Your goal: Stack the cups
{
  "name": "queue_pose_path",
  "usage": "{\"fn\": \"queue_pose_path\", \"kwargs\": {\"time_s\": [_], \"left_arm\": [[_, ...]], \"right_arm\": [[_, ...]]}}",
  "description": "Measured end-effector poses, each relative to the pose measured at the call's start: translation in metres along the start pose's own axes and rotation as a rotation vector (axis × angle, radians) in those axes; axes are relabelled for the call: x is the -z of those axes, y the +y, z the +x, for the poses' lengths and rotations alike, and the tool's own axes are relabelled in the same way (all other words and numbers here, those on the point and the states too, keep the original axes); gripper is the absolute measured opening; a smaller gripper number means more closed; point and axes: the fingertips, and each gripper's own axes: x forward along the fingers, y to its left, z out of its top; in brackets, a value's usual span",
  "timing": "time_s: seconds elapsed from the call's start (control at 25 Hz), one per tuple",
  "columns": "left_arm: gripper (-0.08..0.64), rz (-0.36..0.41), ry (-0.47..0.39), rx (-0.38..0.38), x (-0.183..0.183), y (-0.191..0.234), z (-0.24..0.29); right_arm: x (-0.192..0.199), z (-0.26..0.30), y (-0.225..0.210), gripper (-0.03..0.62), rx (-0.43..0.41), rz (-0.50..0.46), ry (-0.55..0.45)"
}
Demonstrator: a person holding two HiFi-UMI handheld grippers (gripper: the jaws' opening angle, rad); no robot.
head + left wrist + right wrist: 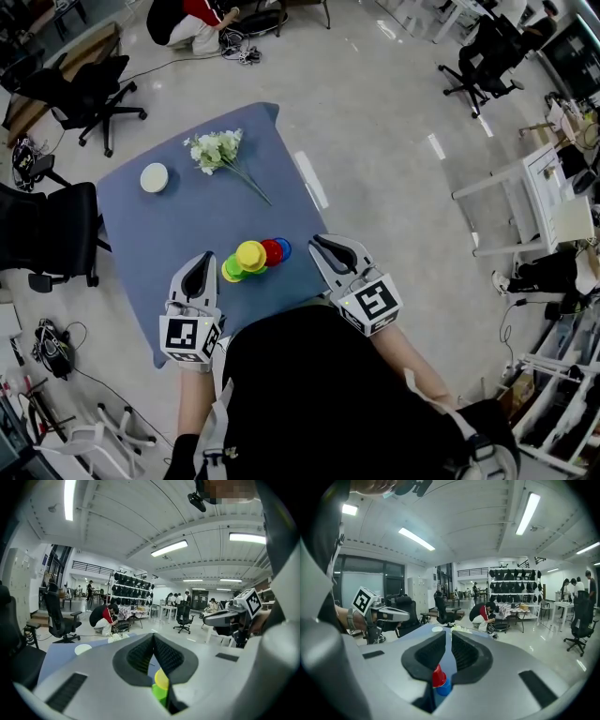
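Black-clad torso of the person fills the bottom of the head view, with both grippers held out just above it over the near edge of a blue table.

At lower left, the left gripper has its jaws pressed together, tips meeting with nothing between them. At lower centre-right, the right gripper has its jaws a narrow slit apart, and nothing sits in the gap.

Between the two grippers, touching neither, the cups sit in a tight cluster near the table's near edge. The yellow cup overlaps the green cup at its lower left. The red cup and blue cup are on its right. Whether any are nested cannot be told.

Toward the upper left of the table, well apart from the cups, lie a sprig of white flowers and a round white lid-like disc.
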Motion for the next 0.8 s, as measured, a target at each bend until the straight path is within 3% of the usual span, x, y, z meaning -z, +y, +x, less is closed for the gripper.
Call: {"fn": "queue_pose_path", "kwargs": {"time_s": [0.8], "left_arm": [[0.009,-0.052,0.036,0.025,0.017,0.001,-0.007]], "right_arm": [[0.010,0.003,0.005,0.051,-0.004,0.021,0.026]]}}
